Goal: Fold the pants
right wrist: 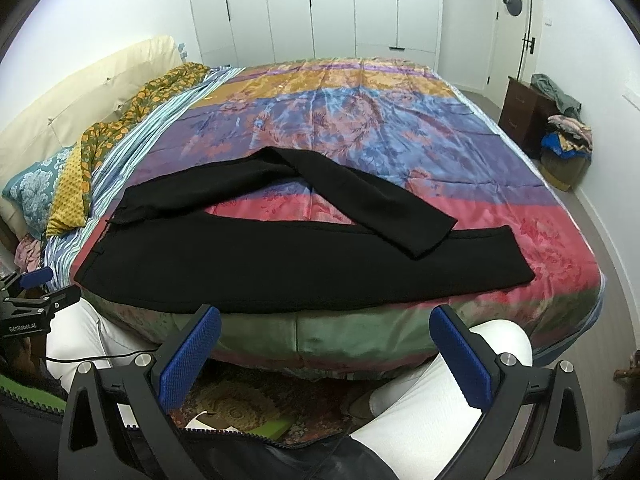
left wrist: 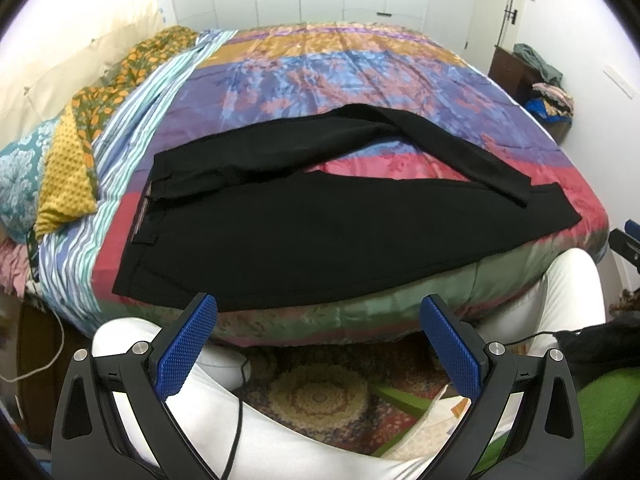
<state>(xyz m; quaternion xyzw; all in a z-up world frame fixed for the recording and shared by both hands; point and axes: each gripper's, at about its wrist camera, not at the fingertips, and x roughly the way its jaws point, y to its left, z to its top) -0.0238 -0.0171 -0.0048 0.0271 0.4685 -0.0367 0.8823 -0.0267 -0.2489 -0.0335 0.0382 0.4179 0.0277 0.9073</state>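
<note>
Two grippers hang short of the bed, both with fingers spread wide and nothing between them. The left gripper (left wrist: 316, 344) shows its blue pads (left wrist: 186, 350) just below the near edge of the mattress, above the person's white-clad knees (left wrist: 168, 364). The right gripper (right wrist: 324, 354) is posed the same way, empty, pads apart, over the gap between the bed and the person's legs.

Beyond the fingertips lie the black pants (left wrist: 280, 232), spread across the near part of the patterned bedspread (left wrist: 360, 68). The waistband (left wrist: 140, 216) sits toward the left, close to the striped sheet (left wrist: 80, 240) and the pillows (left wrist: 24, 176). One leg runs flat along the near edge of the bed out to the right. The other leg (right wrist: 360, 196) arcs away over the bedspread and bends back, so its hem (right wrist: 432, 236) rests across the far end of the flat leg.

Judging from this, folding has not really begun: the pants are laid out but the legs are not stacked. The next move probably calls for reaching over the near leg, pinching the arced leg near its hem and near the crotch, and drawing it down square on top of the other. The cloth is limp and dark, so seams are hard to read, and a shallow pinch could drag both layers.
</note>
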